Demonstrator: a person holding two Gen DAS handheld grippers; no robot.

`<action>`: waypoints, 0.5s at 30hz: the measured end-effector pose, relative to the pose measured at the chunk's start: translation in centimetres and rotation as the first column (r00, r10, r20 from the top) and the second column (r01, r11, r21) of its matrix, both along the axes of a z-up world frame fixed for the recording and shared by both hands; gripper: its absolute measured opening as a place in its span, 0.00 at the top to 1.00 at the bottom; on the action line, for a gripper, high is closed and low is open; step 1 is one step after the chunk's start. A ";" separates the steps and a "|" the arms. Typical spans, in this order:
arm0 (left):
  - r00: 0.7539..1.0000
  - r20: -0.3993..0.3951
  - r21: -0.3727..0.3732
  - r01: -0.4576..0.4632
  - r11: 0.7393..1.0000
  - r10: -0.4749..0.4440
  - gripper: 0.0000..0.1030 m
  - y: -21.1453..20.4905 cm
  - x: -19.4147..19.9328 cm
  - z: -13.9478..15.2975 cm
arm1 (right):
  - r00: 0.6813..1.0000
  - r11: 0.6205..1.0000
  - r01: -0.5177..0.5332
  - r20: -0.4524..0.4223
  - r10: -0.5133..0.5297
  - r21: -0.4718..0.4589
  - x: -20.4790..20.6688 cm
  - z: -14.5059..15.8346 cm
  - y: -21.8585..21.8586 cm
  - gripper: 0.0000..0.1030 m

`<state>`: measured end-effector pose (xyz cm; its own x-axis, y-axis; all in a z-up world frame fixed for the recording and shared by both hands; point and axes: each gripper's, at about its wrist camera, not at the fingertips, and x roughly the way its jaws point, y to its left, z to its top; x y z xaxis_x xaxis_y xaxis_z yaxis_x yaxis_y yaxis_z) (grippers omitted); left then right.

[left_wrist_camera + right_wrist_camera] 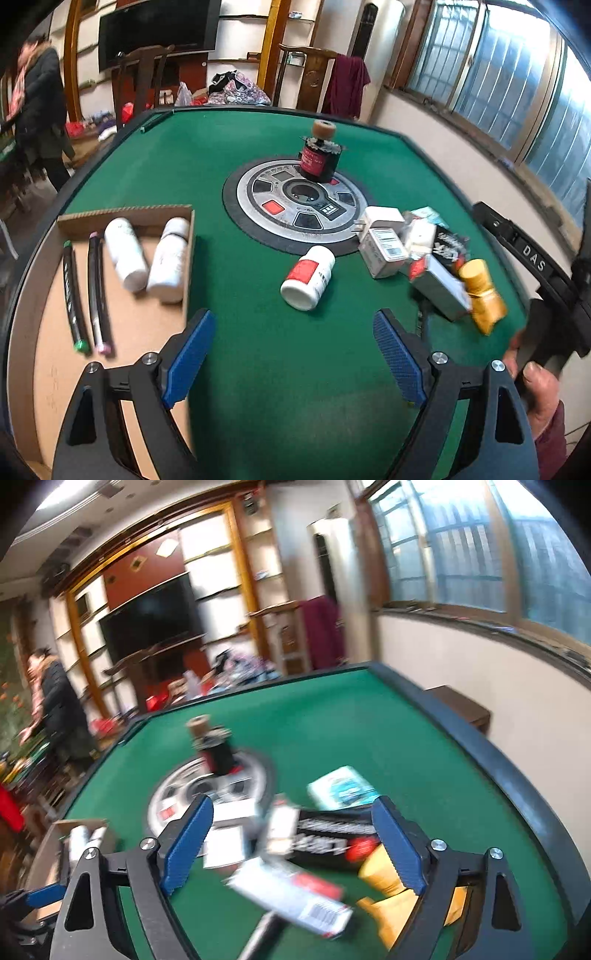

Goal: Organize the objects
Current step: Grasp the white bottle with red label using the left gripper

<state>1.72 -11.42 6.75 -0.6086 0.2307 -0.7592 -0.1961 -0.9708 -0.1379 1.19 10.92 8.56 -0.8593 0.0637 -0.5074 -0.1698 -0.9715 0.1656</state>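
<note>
Objects for sorting lie spread over a green felt table (258, 147) with a round silver control panel (295, 206) at its centre. At the far left, a shallow cardboard tray (125, 216) sits on the table's edge. Inside it, two dark pens (75, 295) lie side by side along the left, one with a green cap and one with a pink cap; just to their right, two white bottles (125, 254) lie on their sides, touching each other.

Moving right, the left gripper (293, 363) hovers above bare felt, its blue-padded fingers spread wide with nothing between them. Just beyond it, a white pill bottle (308, 278) with a red label lies on its side at the panel's near rim. Farther back, a dark red jar (319, 160) stands upright on the panel with a tan roll on top.

To the right, a loose heap holds a white plug adapter (382, 218), small white boxes (384, 254), a black packet (448, 245), a teal and white packet (430, 214) and a yellow bottle (482, 295) lying on its side.

At the far right, the right gripper (293, 845) hangs over this heap, fingers parted and grasping nothing; in its blurred view the yellow bottle lies under its right finger, though whether they touch cannot be told. A person in a dark coat (40, 110) stands in the room behind
</note>
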 end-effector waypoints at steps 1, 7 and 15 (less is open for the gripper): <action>1.000 -0.005 -0.028 -0.005 1.000 0.005 0.16 0.5 -0.3 -0.2 | 1.000 1.000 0.023 -0.003 -0.023 0.011 0.0 -0.4 0.4 0.12; 1.000 -0.018 -0.207 -0.023 0.978 0.019 0.16 3.5 -3.0 -2.5 | 0.998 0.997 0.053 0.037 -0.051 -0.058 -0.4 -1.6 2.9 0.11; 0.999 0.015 -0.288 0.032 0.957 -0.029 0.16 6.7 -4.9 -5.5 | 0.998 0.997 0.000 0.065 0.005 -0.078 -0.6 -1.8 2.5 0.09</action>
